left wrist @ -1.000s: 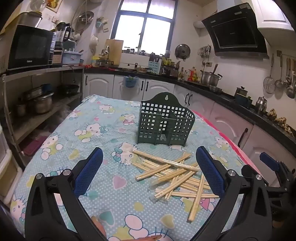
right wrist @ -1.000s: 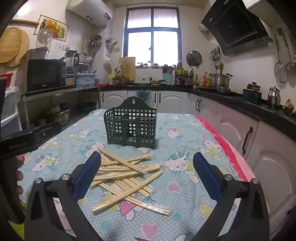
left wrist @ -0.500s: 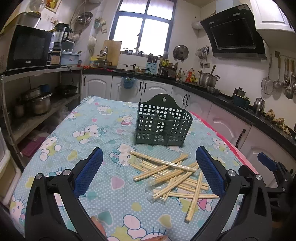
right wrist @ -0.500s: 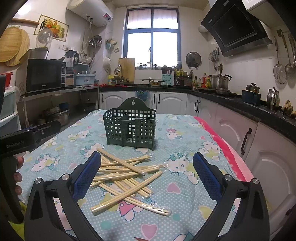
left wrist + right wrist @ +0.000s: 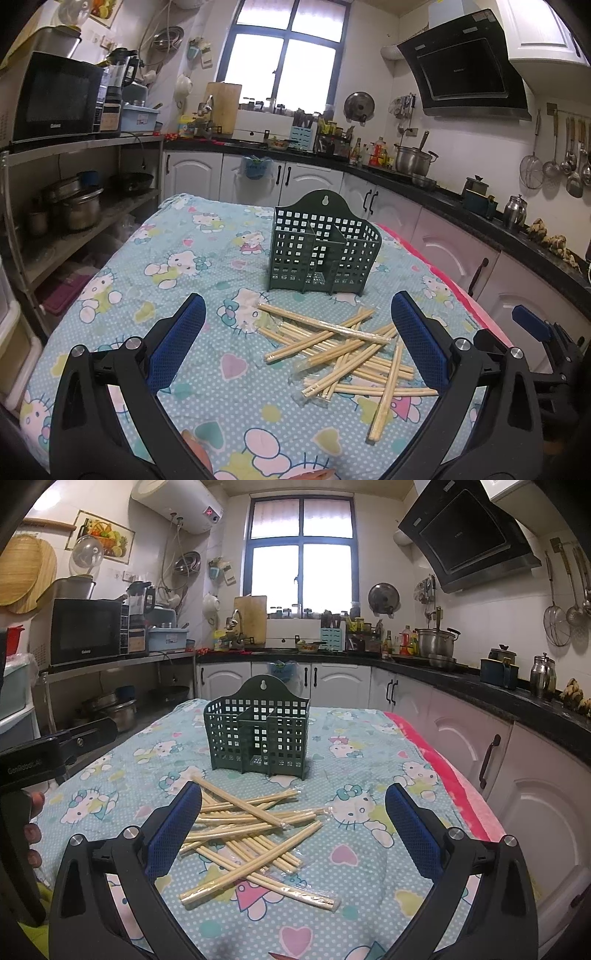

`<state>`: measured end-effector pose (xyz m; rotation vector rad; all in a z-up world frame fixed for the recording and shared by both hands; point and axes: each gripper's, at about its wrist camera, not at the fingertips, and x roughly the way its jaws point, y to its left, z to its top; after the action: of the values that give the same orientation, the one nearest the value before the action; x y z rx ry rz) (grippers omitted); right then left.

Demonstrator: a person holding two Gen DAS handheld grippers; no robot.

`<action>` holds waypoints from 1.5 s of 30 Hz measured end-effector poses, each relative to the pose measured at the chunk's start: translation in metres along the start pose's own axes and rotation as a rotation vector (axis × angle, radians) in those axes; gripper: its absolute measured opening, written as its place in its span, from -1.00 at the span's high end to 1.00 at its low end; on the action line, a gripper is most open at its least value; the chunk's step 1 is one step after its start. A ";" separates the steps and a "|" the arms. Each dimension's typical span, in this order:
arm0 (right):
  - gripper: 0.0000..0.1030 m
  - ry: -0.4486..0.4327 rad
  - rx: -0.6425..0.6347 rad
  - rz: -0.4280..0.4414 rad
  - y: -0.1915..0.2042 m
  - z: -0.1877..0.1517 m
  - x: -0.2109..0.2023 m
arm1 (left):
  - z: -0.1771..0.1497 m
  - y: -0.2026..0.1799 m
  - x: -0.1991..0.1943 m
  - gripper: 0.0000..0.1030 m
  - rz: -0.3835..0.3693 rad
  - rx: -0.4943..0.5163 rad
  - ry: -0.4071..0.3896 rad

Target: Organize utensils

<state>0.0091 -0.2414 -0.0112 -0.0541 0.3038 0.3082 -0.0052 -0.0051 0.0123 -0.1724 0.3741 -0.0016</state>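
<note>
A loose heap of pale wooden chopsticks (image 5: pixel 343 347), several in clear plastic sleeves, lies crisscrossed on a table covered with a light blue cartoon-cat tablecloth (image 5: pixel 207 258). The heap sits toward the near edge of the table, a little to the right of its middle. Just beyond it, toward the far edge and about midway across the table, a dark green plastic utensil holder (image 5: pixel 322 251) stands upright, with grid-pattern walls, inner dividers and a hanging hole at the top of its back panel. Through the grid its compartments look empty; no chopstick stands in it.

The task appears to be at its very start: every chopstick is on the cloth, none sorted, and all of them are left to pick up and place in the holder.

The left gripper (image 5: pixel 297 345) hovers above the near edge, its blue-padded fingers spread wide, grasping nothing. The right gripper (image 5: pixel 293 830) is likewise released and empty, its jaws framing the heap from the other side. Neither touches a chopstick. Fingertips of the person's hand (image 5: pixel 31 830) show at the left border of the right view.

Around the table is a kitchen: white cabinets, a dark countertop, a window, a range hood.
</note>
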 end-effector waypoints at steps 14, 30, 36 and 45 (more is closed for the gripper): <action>-0.88 -0.003 0.002 -0.001 0.000 0.000 0.000 | -0.001 0.000 0.000 -0.80 -0.001 -0.001 -0.002; -0.88 0.039 -0.020 0.067 0.006 -0.001 0.009 | -0.006 0.031 0.017 -0.80 -0.029 -0.114 0.079; -0.88 0.066 -0.031 0.104 0.010 0.003 0.020 | -0.005 0.049 0.029 -0.80 -0.011 -0.154 0.124; -0.88 0.081 -0.016 0.078 -0.002 0.021 0.040 | 0.015 0.072 0.047 -0.80 -0.012 -0.210 0.149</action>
<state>0.0525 -0.2298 -0.0031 -0.0703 0.3839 0.3867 0.0420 0.0664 -0.0035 -0.3833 0.5219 0.0133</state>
